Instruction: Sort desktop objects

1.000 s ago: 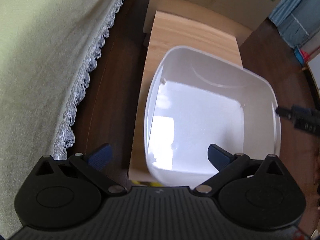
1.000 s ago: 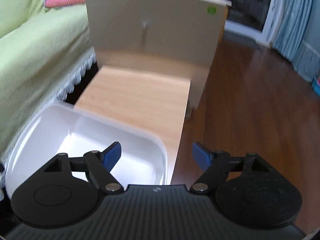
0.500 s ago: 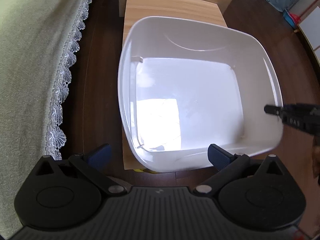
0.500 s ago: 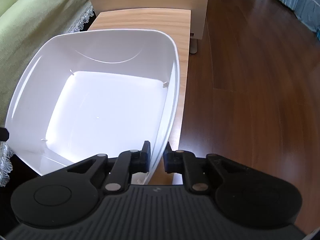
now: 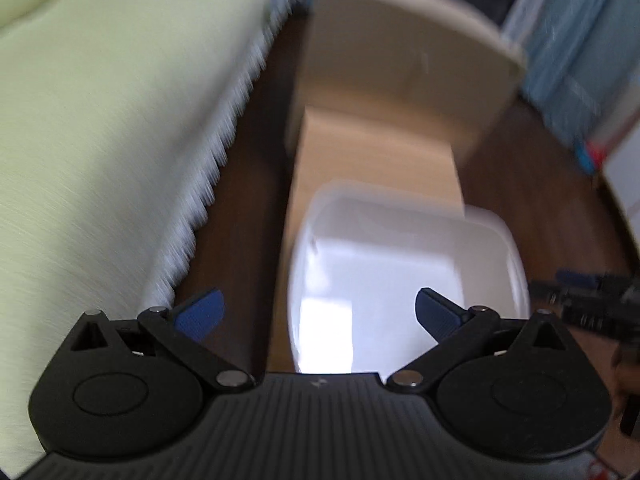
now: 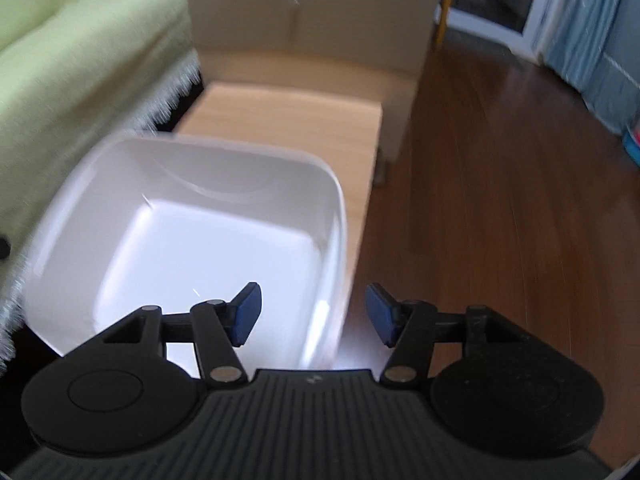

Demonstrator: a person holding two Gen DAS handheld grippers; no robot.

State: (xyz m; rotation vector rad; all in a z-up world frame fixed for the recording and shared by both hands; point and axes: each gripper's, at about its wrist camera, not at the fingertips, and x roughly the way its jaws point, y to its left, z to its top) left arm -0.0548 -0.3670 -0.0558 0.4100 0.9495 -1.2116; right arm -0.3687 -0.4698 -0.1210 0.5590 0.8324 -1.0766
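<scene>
The white bin (image 6: 188, 236) sits on the narrow wooden table (image 6: 288, 120). The right hand-held gripper (image 6: 312, 314) hangs spread wide, empty, straddling its right rim; the left hand-held gripper (image 5: 318, 314), equally wide and empty, straddles its left rim.

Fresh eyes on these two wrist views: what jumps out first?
The big white plastic tub, nothing visible inside, sits at the near end of a narrow light-wood table. Both tongs hang open near it: the right tongs straddle its right rim, the left tongs sit at its left rim. A green lace-edged sofa cover fills the left side.
</scene>
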